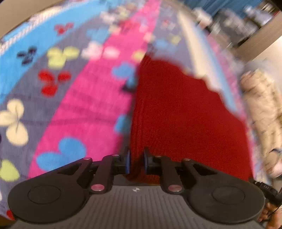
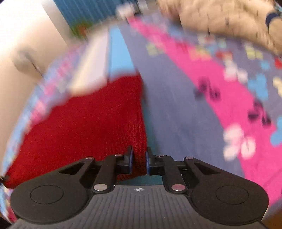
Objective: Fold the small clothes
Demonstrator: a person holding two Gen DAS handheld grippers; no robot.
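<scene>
Red knit garment [image 1: 176, 114], one piece only, lies on a patterned blanket [image 1: 91, 105] striped in pink, grey-blue and bright blue with butterfly shapes. In the left wrist view it fills the middle and right of the picture, its straight left edge running from near to far and its far edge ragged and blurred. The left gripper [image 1: 137, 161] has its jaws drawn narrow, pinching the garment's near left edge; a ridge of red cloth stands between the blue pads. Far to the right this view shows a beige, fluffy heap [image 1: 260, 109] and blurred shelves, plus a bit of a hand [image 1: 271, 213] at the lower right corner.

The right wrist view shows the same garment [image 2: 84, 126] on the left and middle, its ribbed knit clearer along the straight right edge. The right gripper [image 2: 139, 161] is clamped narrowly on that near right edge, red knit squeezed between the pads. Only this view shows a pale wall [image 2: 23, 35] at the far left and a blue ribbed panel [image 2: 88, 10] beyond the blanket [image 2: 185, 105]. The beige heap [image 2: 220, 19] lies at the far right.
</scene>
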